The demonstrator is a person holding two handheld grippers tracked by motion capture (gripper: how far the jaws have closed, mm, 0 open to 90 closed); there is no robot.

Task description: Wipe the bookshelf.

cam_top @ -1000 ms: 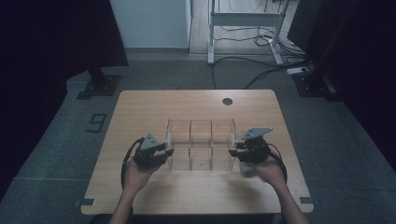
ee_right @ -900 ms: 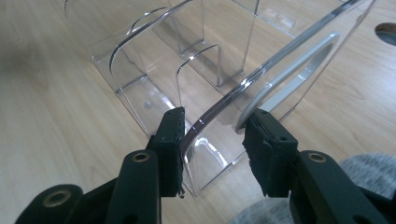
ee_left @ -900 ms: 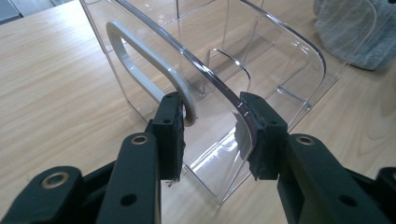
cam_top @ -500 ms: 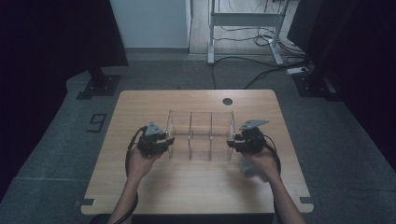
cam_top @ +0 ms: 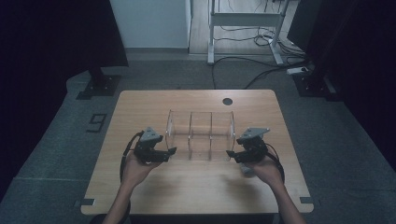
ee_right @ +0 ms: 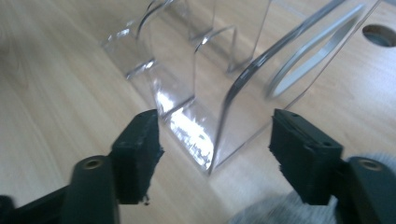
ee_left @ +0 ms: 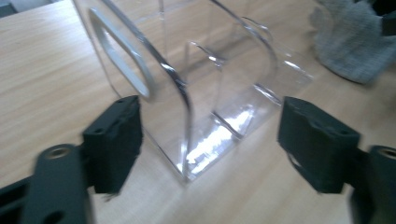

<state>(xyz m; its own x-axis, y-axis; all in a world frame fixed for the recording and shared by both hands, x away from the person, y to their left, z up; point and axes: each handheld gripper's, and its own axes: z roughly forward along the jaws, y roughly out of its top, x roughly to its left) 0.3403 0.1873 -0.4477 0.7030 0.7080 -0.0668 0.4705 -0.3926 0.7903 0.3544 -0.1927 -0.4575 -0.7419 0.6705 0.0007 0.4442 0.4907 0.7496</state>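
Wooden surface (cam_top: 140, 196) under me, both claws just popped open: left claw (ee_left: 208, 140) and right claw (ee_right: 215, 144) each straddle an end wall of the clear organizer (cam_top: 201, 135), pads off it.

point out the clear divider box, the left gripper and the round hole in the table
clear divider box (cam_top: 201, 136): high view, on its middle compartment.
left gripper (cam_top: 172, 151): high view, midway between its fingertips, beside the box's left end wall.
round hole (cam_top: 227, 101): high view, on its dark centre near the table's far edge.
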